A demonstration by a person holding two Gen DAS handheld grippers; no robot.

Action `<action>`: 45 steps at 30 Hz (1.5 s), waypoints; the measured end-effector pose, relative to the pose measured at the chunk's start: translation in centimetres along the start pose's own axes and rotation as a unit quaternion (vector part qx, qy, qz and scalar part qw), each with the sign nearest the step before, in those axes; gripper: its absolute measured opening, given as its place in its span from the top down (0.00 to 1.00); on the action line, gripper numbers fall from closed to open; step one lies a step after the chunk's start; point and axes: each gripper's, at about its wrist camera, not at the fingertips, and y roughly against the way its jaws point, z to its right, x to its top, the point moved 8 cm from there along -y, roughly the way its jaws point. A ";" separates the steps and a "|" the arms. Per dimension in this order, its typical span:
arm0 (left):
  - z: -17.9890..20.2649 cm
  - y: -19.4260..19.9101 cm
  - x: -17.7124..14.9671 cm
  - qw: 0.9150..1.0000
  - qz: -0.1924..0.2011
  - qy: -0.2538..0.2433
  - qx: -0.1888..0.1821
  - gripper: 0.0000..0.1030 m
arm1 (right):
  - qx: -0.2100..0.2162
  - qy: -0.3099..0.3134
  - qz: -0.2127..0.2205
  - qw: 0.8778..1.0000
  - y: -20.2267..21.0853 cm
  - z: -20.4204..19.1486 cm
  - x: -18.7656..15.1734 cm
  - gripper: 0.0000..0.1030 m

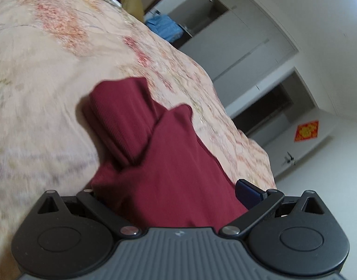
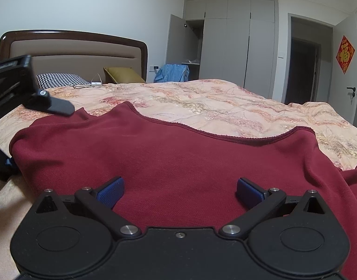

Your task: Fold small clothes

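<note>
Maroon garment (image 2: pixel 169 163) between parted right fingers (image 2: pixel 111 191); left fingers (image 1: pixel 248 192) parted, cloth bunched between.

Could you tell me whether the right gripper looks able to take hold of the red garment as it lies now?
Probably yes: the right gripper is open, and the red garment lies between its blue pads with nothing over it.

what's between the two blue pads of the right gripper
In the right wrist view, only the dark red garment lies between the open right gripper's blue pads; it spreads flat on the floral bedspread.
</note>
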 end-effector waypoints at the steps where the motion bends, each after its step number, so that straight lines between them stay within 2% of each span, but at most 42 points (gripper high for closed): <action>1: -0.2 -0.2 0.4 1.000 0.005 0.008 0.002 0.02 | -0.007 -0.003 0.000 1.000 0.2 0.1 0.0 0.00; 5: -0.6 -0.9 1.1 1.000 0.015 0.014 0.018 0.04 | -0.038 -0.062 -0.010 0.997 1.7 1.8 -0.5 0.00; 9: -1.1 -0.7 1.3 0.999 0.028 0.008 0.033 0.14 | -0.017 -0.133 0.009 0.991 3.7 3.4 -1.8 0.00; 14: -1.6 -0.5 1.7 0.997 0.042 0.024 0.062 0.29 | -0.028 -0.119 0.005 0.992 3.6 3.0 -2.1 0.00; 19: -2.4 -0.3 2.2 0.993 0.057 0.050 0.086 0.62 | -0.038 -0.103 0.007 0.994 3.6 2.6 -2.0 0.00; 20: -2.4 -0.4 2.3 0.993 0.055 0.046 0.089 0.63 | -0.032 -0.111 0.009 0.993 3.8 2.8 -2.0 0.00; 22: -1.9 -0.2 2.6 0.994 0.053 0.032 0.089 0.71 | -0.018 -0.135 0.014 0.991 4.1 3.5 -1.9 0.00; 24: -0.7 -0.1 3.1 0.995 0.054 0.003 0.087 0.75 | -0.008 -0.166 0.021 0.986 4.9 4.4 -1.7 0.00; 28: 3.7 -0.2 4.2 0.992 0.063 -0.086 0.066 0.79 | -0.030 -0.174 0.024 0.984 7.5 6.0 -1.3 0.00; 31: 8.9 -0.6 4.0 0.983 0.067 -0.170 0.032 0.80 | -0.053 -0.150 0.023 0.987 10.3 7.1 -1.6 0.00; 34: 14.9 -1.0 2.4 0.963 0.063 -0.260 -0.019 0.80 | -0.066 -0.129 0.019 0.989 13.6 8.6 -2.4 0.00; 36: 18.5 -1.4 0.4 0.950 0.051 -0.303 -0.056 0.80 | -0.079 -0.119 0.012 0.990 15.7 9.8 -3.2 0.00; 40: 23.3 -2.6 -5.3 0.930 0.004 -0.349 -0.116 0.81 | -0.121 -0.116 -0.005 0.986 19.1 12.4 -5.0 0.00; 43: 24.4 -4.2 -10.5 0.919 -0.049 -0.364 -0.143 0.81 | -0.147 -0.142 -0.028 0.979 20.5 13.9 -6.9 0.00; 45: 24.0 -5.4 -13.6 0.913 -0.086 -0.370 -0.150 0.81 | -0.149 -0.167 -0.051 0.973 21.3 14.6 -8.2 0.00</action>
